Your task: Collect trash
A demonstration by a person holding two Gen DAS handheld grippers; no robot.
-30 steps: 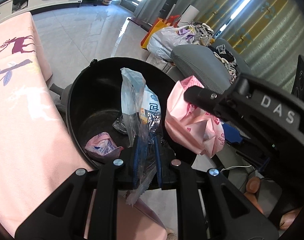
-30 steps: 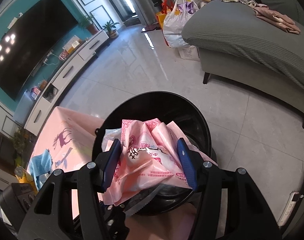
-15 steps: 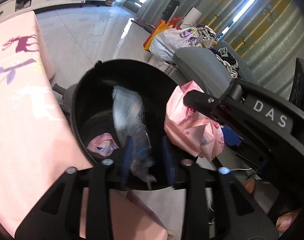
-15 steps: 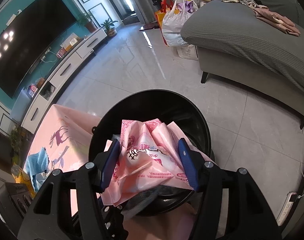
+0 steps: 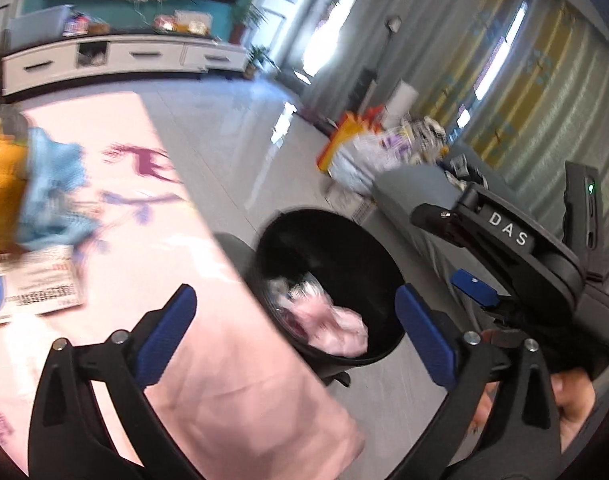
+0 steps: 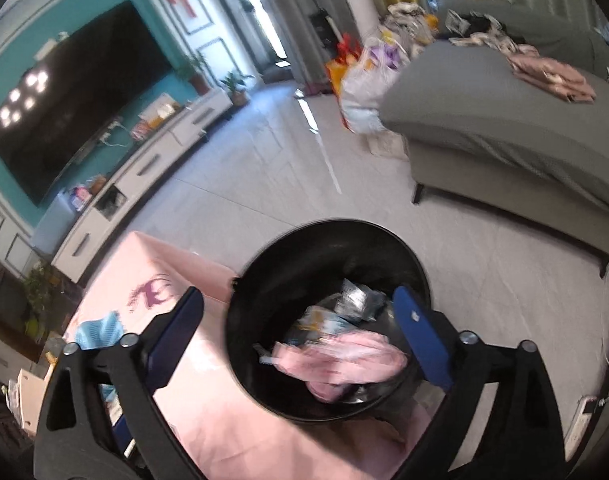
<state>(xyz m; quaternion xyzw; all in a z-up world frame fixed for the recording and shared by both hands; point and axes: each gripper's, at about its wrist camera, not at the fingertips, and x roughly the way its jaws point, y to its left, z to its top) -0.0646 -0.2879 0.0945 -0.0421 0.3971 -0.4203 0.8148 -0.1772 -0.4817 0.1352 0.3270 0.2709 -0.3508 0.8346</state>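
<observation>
Grey sofa (image 6: 504, 128), television (image 6: 68, 96), pink tablecloth (image 5: 144, 208).

Pink-clothed table (image 5: 208, 344) with blue cloth (image 5: 52, 188), papers (image 5: 40, 288)

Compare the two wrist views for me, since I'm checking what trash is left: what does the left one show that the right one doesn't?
Only the left wrist view shows the printed paper packet on the pink tablecloth and the right gripper's black body beside the bin. Only the right wrist view shows the TV and the sofa top with pink clothes. Both show the black bin holding the pink bag, the blue cloth on the tablecloth, and open, empty fingers.
</observation>
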